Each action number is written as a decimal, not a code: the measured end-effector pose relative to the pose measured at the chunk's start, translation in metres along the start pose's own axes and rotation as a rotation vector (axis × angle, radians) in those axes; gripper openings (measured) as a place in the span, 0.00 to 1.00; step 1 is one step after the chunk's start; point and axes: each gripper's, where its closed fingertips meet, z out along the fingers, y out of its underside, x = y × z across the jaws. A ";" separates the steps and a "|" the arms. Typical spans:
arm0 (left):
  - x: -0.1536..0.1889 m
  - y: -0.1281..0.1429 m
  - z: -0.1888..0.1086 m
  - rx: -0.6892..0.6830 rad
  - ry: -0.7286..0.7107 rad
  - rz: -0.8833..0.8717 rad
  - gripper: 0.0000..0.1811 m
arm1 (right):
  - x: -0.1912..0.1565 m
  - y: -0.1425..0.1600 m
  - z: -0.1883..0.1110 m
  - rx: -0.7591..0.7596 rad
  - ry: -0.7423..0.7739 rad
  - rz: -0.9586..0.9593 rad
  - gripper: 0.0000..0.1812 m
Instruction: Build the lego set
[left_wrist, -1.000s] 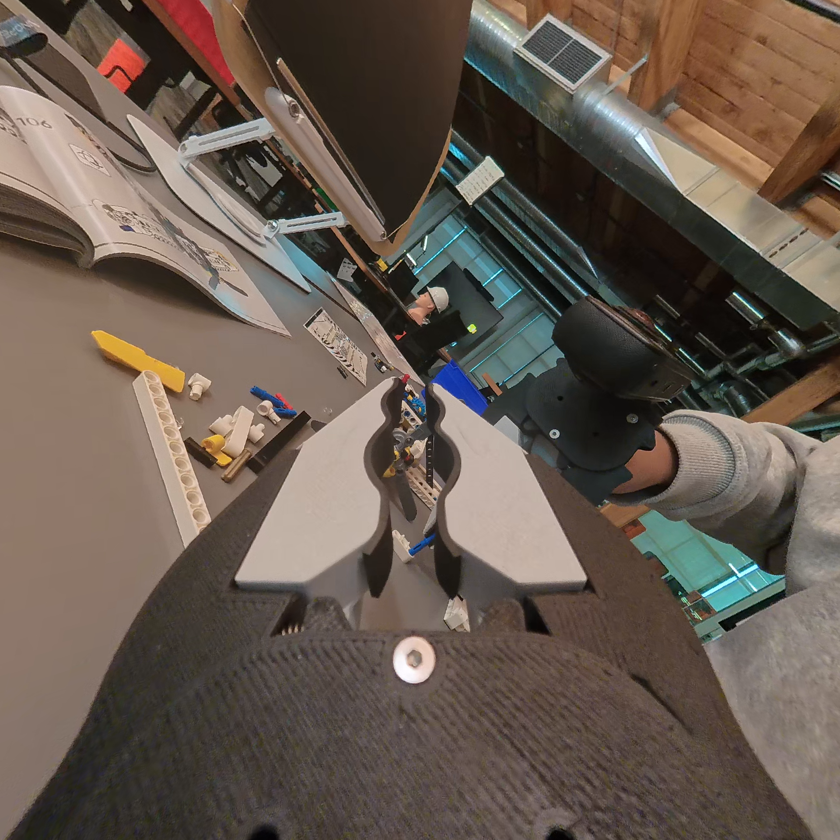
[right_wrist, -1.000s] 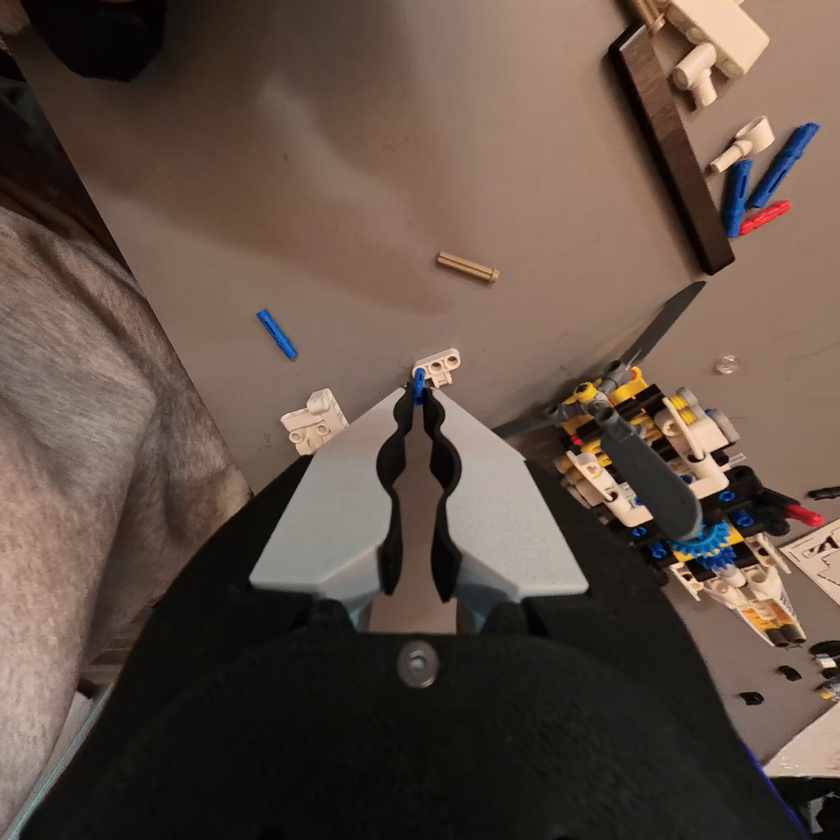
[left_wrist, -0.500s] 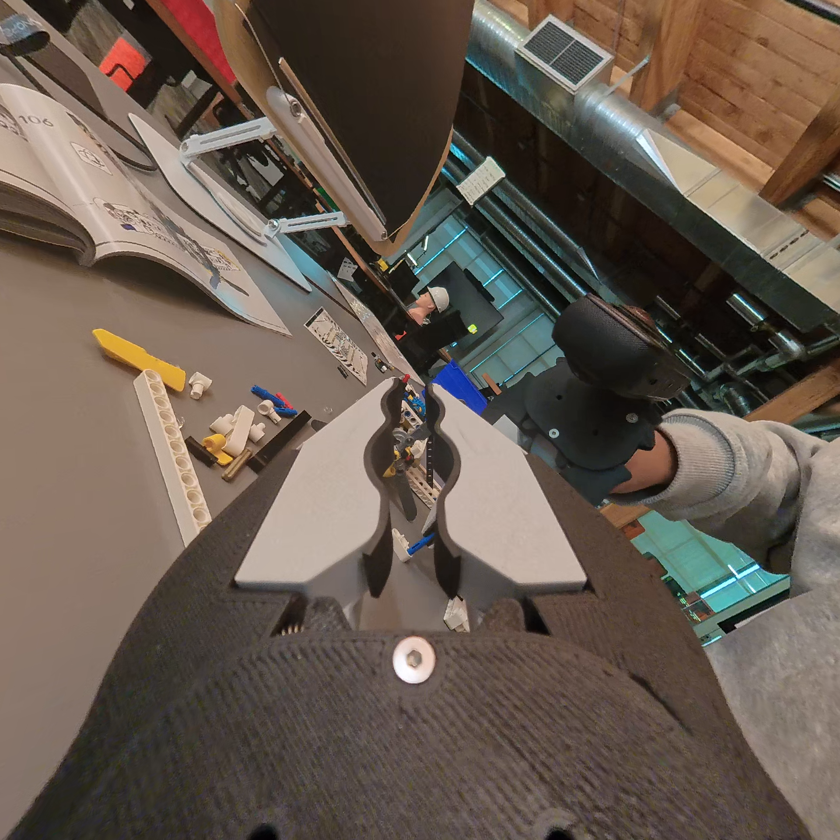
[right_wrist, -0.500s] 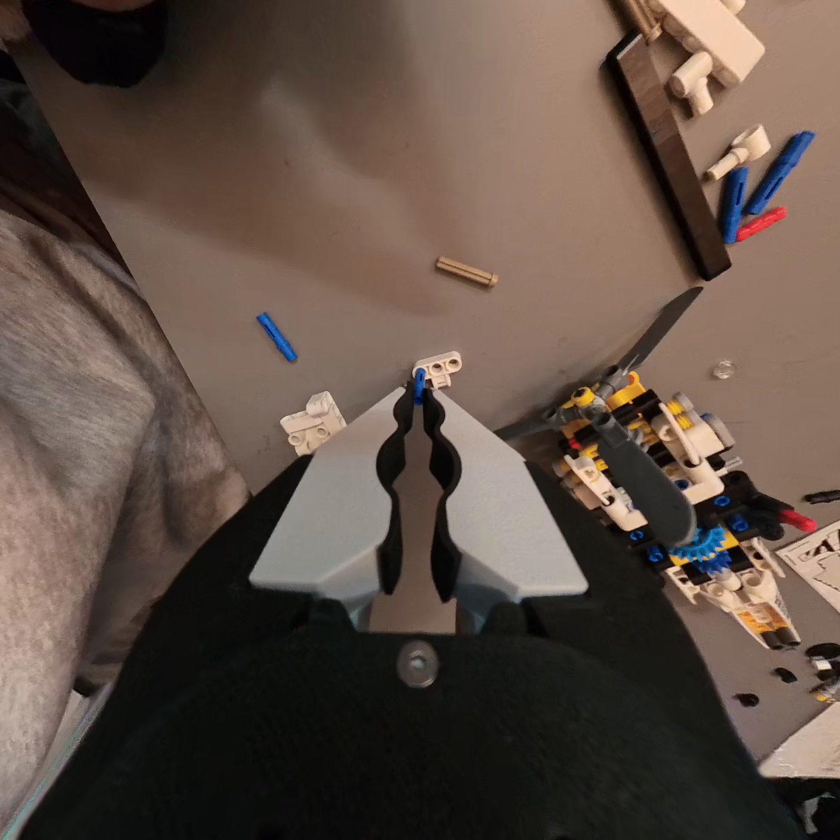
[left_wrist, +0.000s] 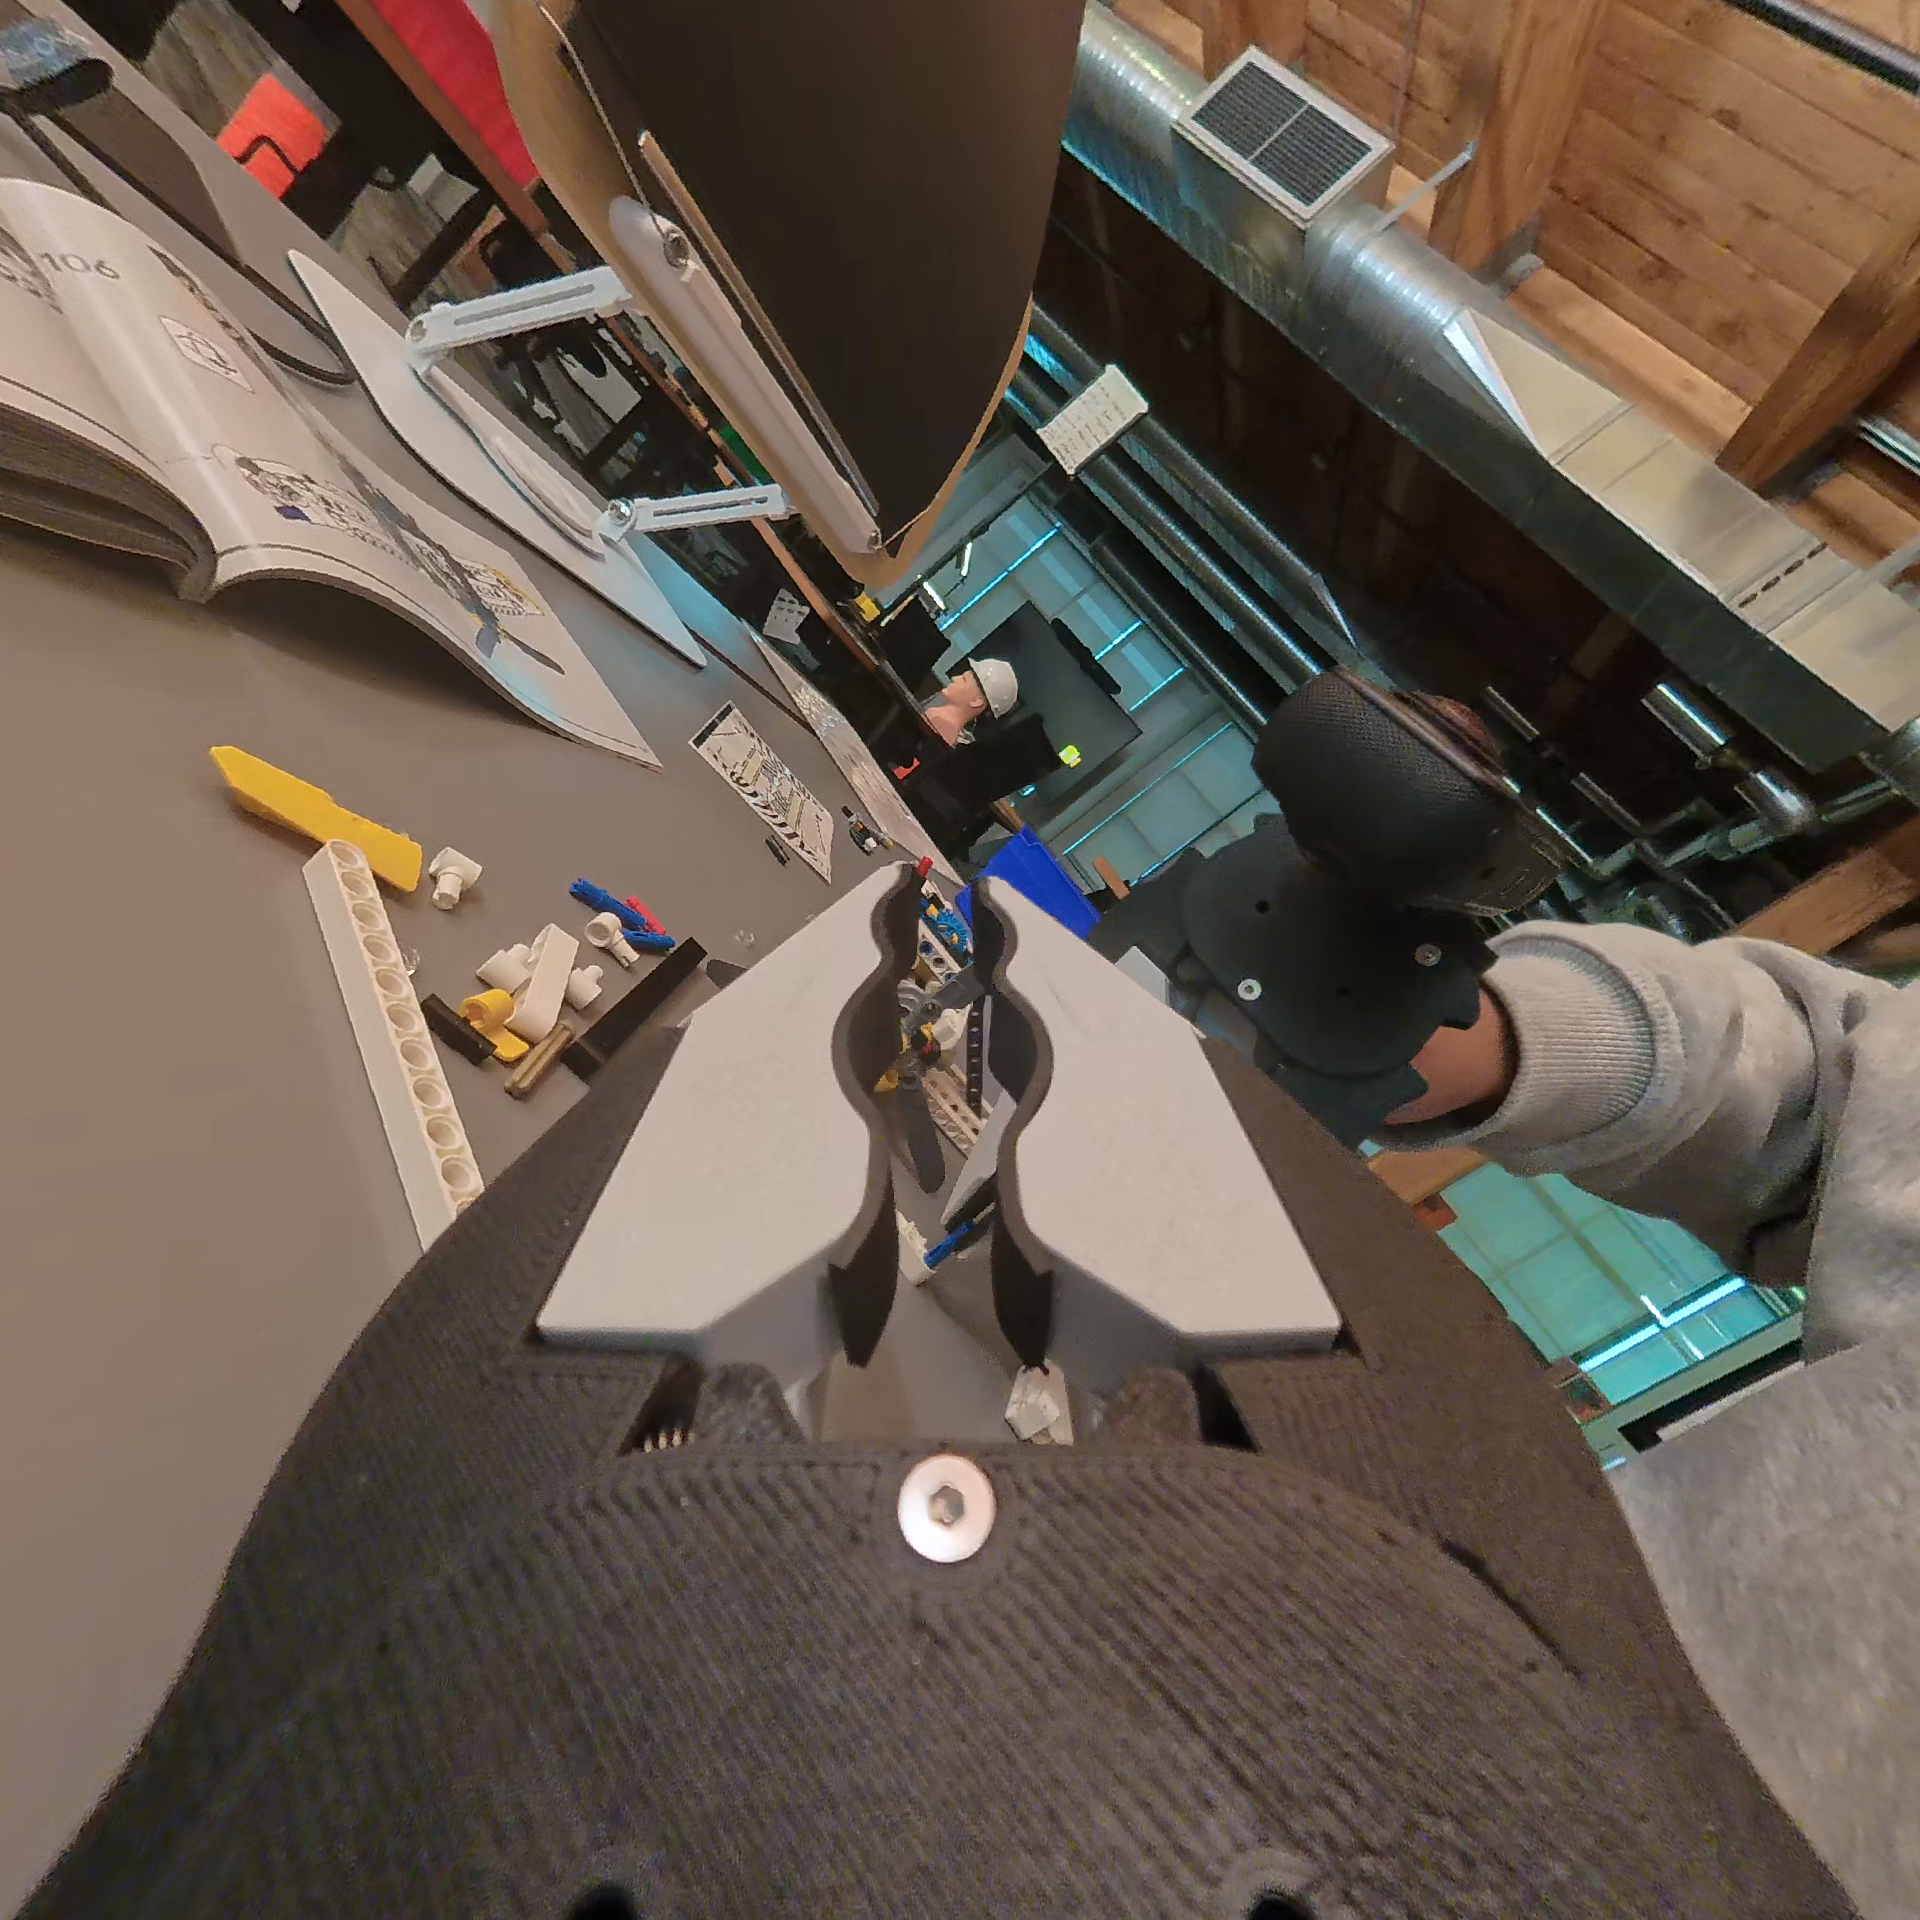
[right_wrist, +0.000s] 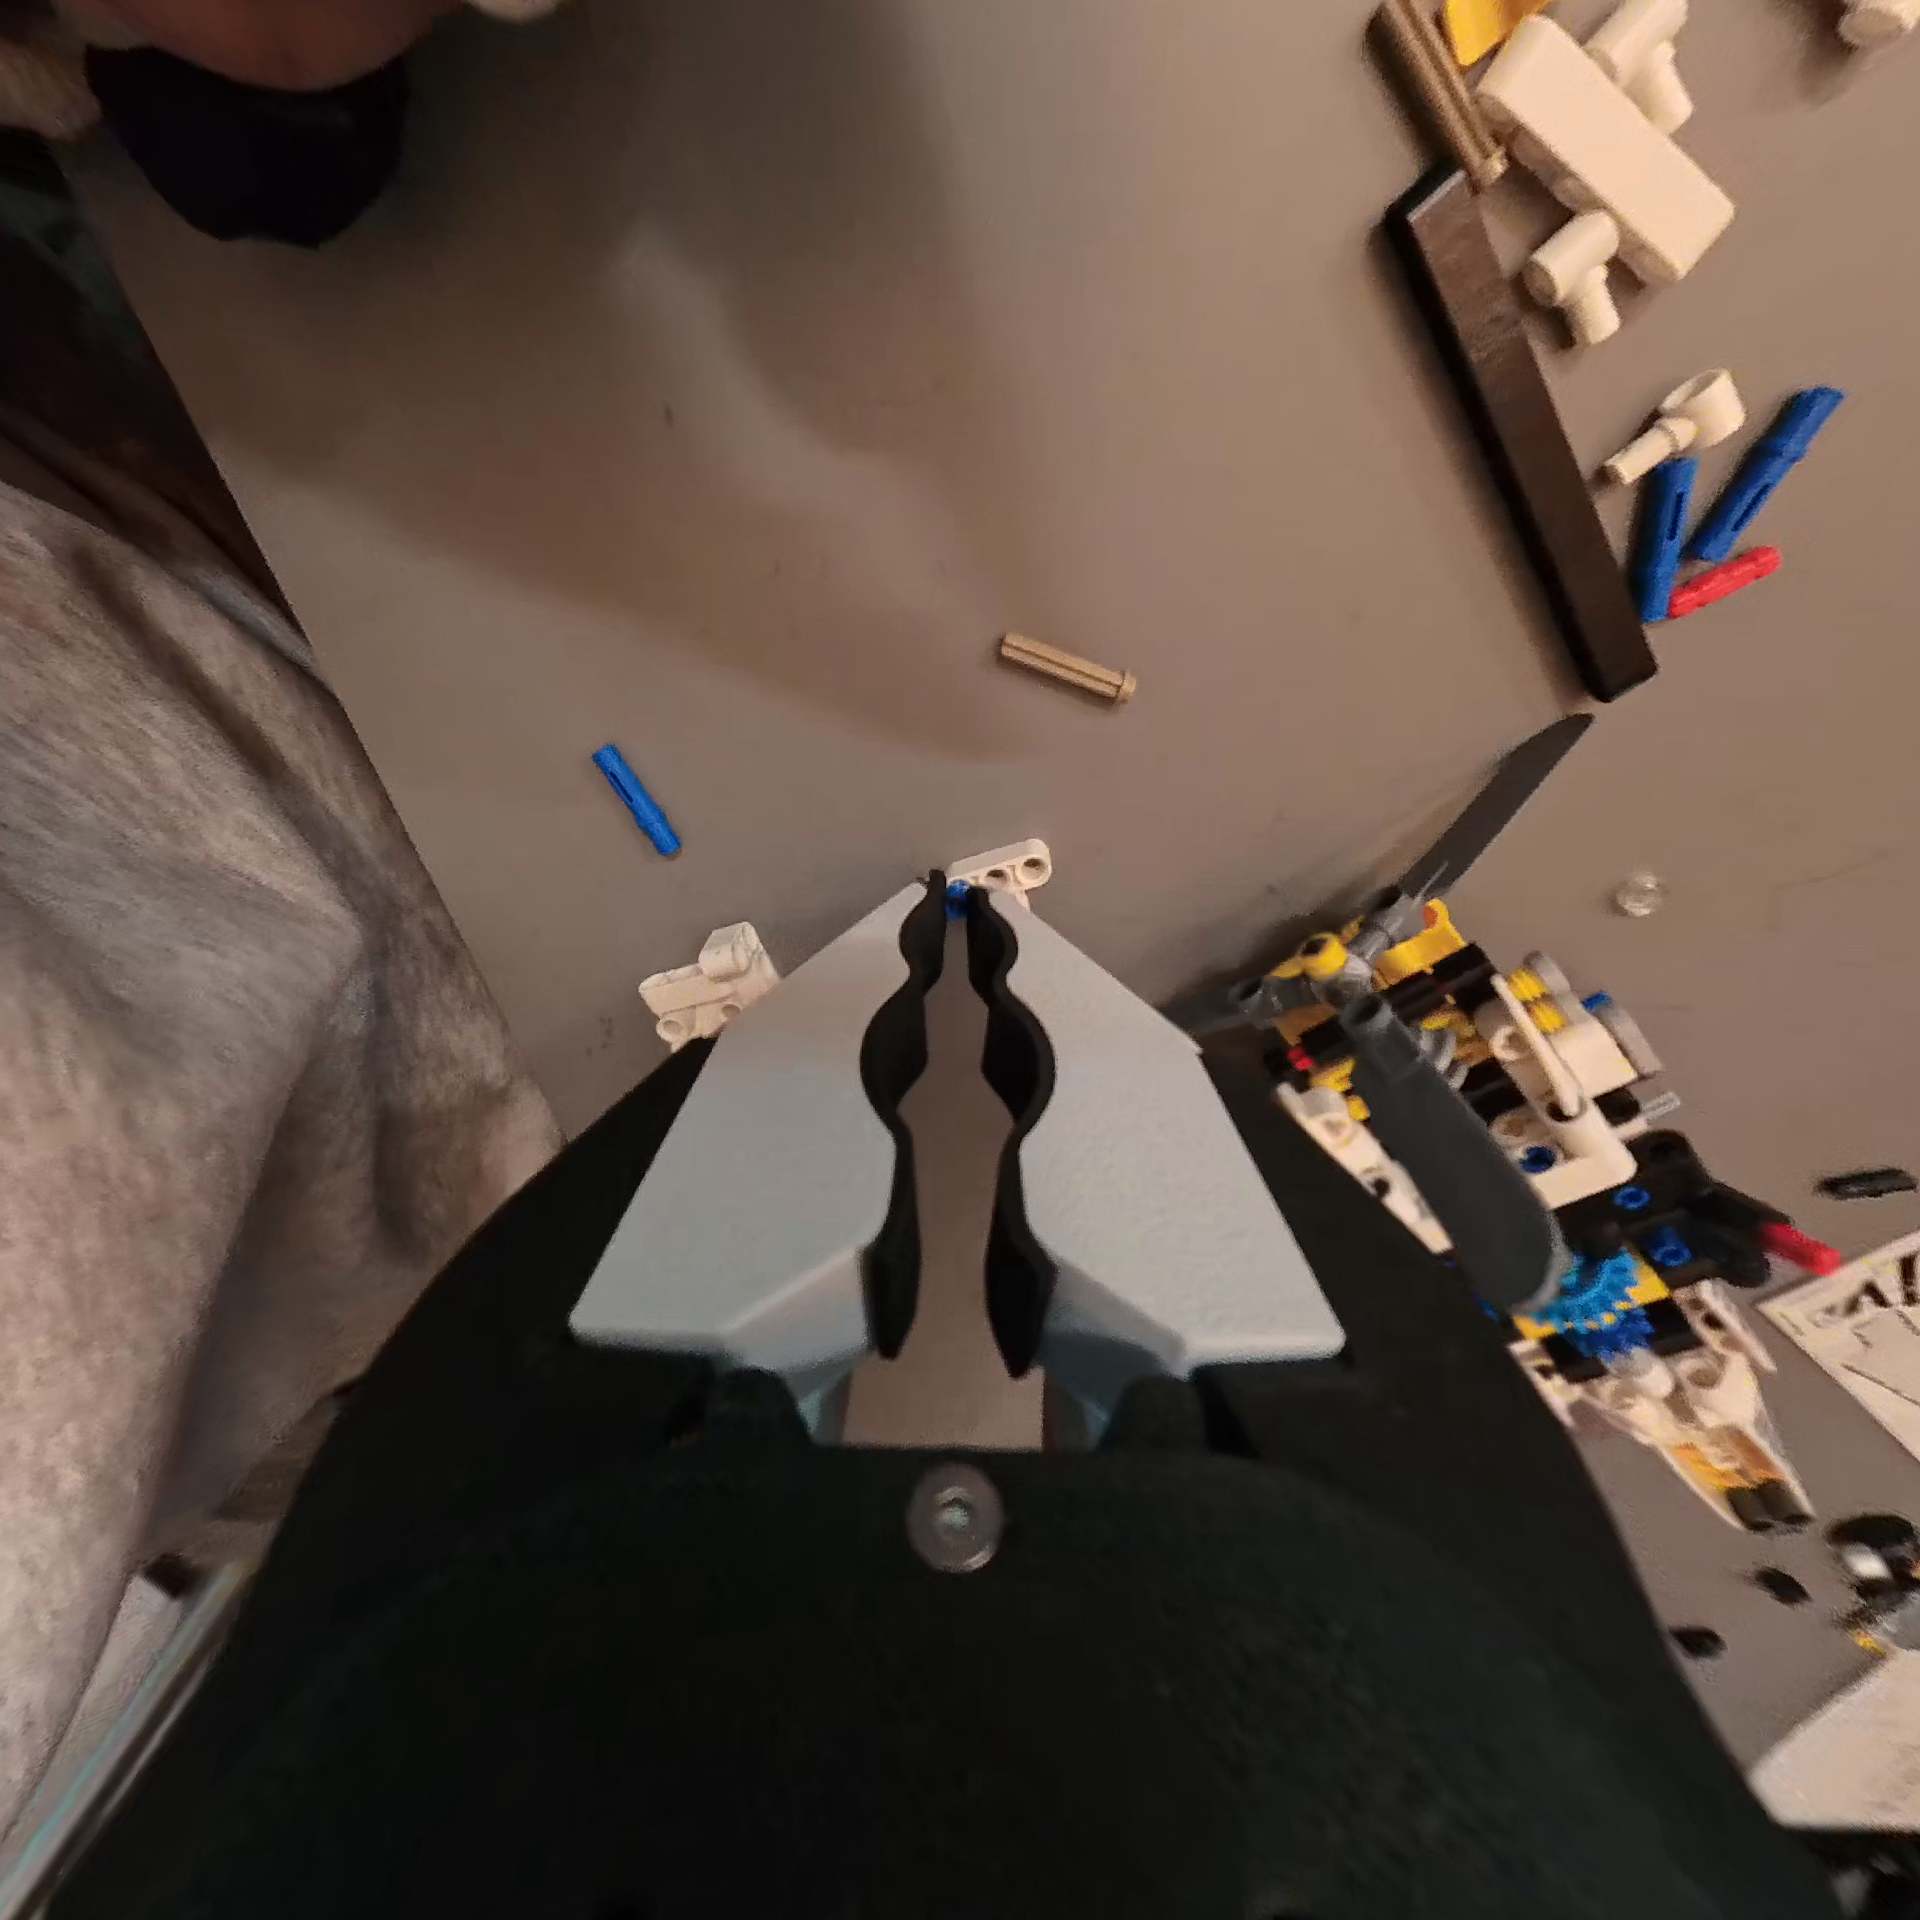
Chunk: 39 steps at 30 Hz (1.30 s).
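Note:
My right gripper (right_wrist: 954, 896) is shut on a small blue pin (right_wrist: 954, 902) joined to a short white beam (right_wrist: 1003, 868), low over the grey table (right_wrist: 935, 364). The half-built yellow, black and white model (right_wrist: 1496, 1122) with a grey propeller blade (right_wrist: 1455, 1174) lies just right of it. My left gripper (left_wrist: 940, 883) is slightly open and empty, held above the table. Through its gap I see the model (left_wrist: 925, 1039) and the right gripper's tip with the blue pin (left_wrist: 951, 1247). The right gripper's black body (left_wrist: 1351, 935) is in a hand on the right.
Loose parts lie on the table: a blue pin (right_wrist: 636, 798), a tan axle (right_wrist: 1065, 668), a white bracket (right_wrist: 707, 987), a black beam (right_wrist: 1507, 416), a white beam (left_wrist: 390, 1029), a yellow piece (left_wrist: 312, 816). An open instruction book (left_wrist: 260, 468) lies far left. The gap from one gripper's tips to the other's is roughly 12 cm. To reach the tan axle (right_wrist: 1065, 668) in a straight line is about 4 cm for my right fingers, about 11 cm for my left.
My right gripper has shifted slightly over the table with the blue pin still in it. The left gripper has not moved.

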 end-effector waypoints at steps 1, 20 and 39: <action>0.000 0.000 0.000 0.000 0.002 -0.005 0.04 | 0.000 0.000 0.000 0.030 -0.002 0.006 0.01; -0.001 -0.001 -0.001 0.002 -0.001 -0.013 0.04 | 0.000 0.007 -0.004 0.262 -0.007 0.092 0.02; 0.001 -0.001 -0.002 0.004 0.010 -0.010 0.05 | 0.004 0.006 0.003 0.255 0.022 0.067 0.01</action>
